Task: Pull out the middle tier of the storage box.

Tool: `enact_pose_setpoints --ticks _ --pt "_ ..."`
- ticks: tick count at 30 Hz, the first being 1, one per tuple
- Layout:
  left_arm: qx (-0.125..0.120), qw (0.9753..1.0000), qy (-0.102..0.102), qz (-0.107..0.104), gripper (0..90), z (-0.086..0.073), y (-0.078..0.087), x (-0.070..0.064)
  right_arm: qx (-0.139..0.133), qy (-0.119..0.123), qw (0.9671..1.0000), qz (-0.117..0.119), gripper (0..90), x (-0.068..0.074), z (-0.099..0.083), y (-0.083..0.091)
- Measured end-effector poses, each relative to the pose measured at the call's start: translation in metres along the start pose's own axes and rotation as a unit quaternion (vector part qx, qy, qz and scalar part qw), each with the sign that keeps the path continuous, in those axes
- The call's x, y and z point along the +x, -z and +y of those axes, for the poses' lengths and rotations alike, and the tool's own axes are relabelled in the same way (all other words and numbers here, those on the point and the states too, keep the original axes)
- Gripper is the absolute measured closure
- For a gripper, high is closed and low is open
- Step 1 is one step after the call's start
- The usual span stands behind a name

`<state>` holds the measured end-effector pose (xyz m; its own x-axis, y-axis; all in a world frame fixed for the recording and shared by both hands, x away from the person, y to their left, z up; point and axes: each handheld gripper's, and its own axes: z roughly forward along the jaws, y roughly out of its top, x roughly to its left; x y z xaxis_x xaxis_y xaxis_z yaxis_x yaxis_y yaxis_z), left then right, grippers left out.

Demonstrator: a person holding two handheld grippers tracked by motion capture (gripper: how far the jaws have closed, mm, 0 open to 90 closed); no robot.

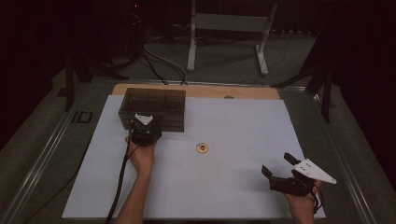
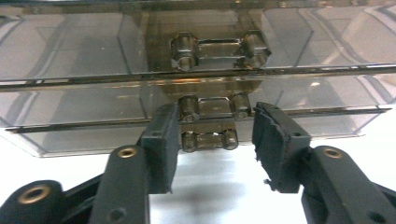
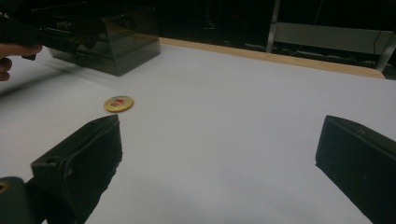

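The left gripper (image 1: 144, 130) is held against the front wall of a smoky transparent plastic organizer box (image 1: 153, 108), which stands near the far left corner of the bench (image 1: 243, 182). In the left gripper view, its jaws are seen released, with a moderate gap between them. The latch (image 2: 208, 125) of the box, a small clear plastic piece with rounded hinge knobs, is seen in this gap. The inner faces of the jaws appear to be just beside the latch, one at each side; whether they touch it cannot be told. The pads (image 2: 275, 140) are black and rubbery, and the edge of the one on the right in that view looks rough and worn. Thin dividing walls are visible through the walls of the box, and a second latch-like piece is seen higher on it.

The right gripper (image 1: 280, 169) is held low near the near right corner of the bench. Its jaws are spread wide and nothing is held between them.

A small round badge (image 1: 202, 148), yellow with a red mark, lies flat near the middle of the bench, well apart from both grippers. The bench is covered with a smooth white sheet, and a wooden strip is visible along the far edge.
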<state>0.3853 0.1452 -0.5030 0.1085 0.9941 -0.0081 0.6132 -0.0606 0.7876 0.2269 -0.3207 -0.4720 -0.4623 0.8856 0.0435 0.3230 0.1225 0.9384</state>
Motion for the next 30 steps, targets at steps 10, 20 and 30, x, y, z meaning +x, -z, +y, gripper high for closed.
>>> enact_pose_setpoints --ticks 10,20,30 --pt "-0.005 0.9996 0.026 0.013 57.0 -0.0004 -0.0006 -0.0041 0.000 0.000 1.0000 0.000 0.4 -0.0001 0.0000 -0.0002" --pt "-0.003 0.9988 0.041 0.024 57.2 0.0007 -0.0007 -0.0073 -0.001 0.000 1.0000 0.000 0.4 -0.0002 0.0001 0.0000" --pt "-0.001 0.9990 0.037 0.025 57.4 0.0011 -0.0009 -0.0075 0.000 0.000 1.0000 0.002 0.4 0.0005 0.0001 -0.0011"
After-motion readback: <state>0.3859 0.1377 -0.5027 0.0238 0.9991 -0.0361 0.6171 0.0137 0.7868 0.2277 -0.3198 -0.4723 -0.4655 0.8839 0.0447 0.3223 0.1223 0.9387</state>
